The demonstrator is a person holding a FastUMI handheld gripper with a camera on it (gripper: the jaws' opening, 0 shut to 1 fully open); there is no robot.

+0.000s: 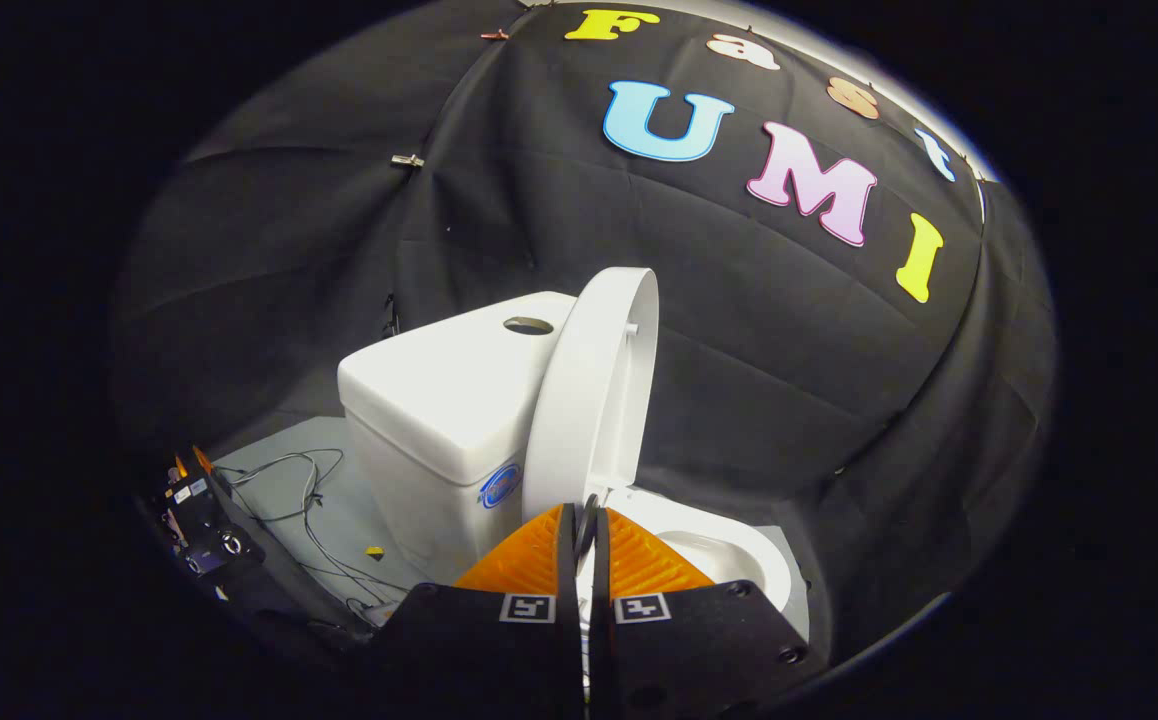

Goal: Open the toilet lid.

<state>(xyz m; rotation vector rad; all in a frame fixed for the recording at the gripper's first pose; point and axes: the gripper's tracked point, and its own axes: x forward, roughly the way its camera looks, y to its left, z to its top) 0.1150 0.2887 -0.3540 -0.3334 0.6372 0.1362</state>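
The white plastic toilet lid (589,400) stands up, almost straight, with its long side running up and down. It tips back a little toward the white boxy water tank (439,400) just behind it. Its flat inner face points away from the tank, out over the white round toilet bowl (739,560).

The tongs (584,525) have two orange ribbed fingers (529,560) that sit very close together, with only a thin dark gap between them. Their tips are right at the bottom end of the lid. A thin dark curved piece shows in that gap, and I cannot tell what it is. I also cannot tell if the fingers squeeze the lid or just sit in front of it.

The black parts of the tongs hide the front of the bowl and the bottom of the lid. The hinge is hidden too.

Beside the tank, thin grey cables (309,500) lie on the pale grey floor (269,450). A small dark box with orange bits (194,510) sits near them, too dim to make out.
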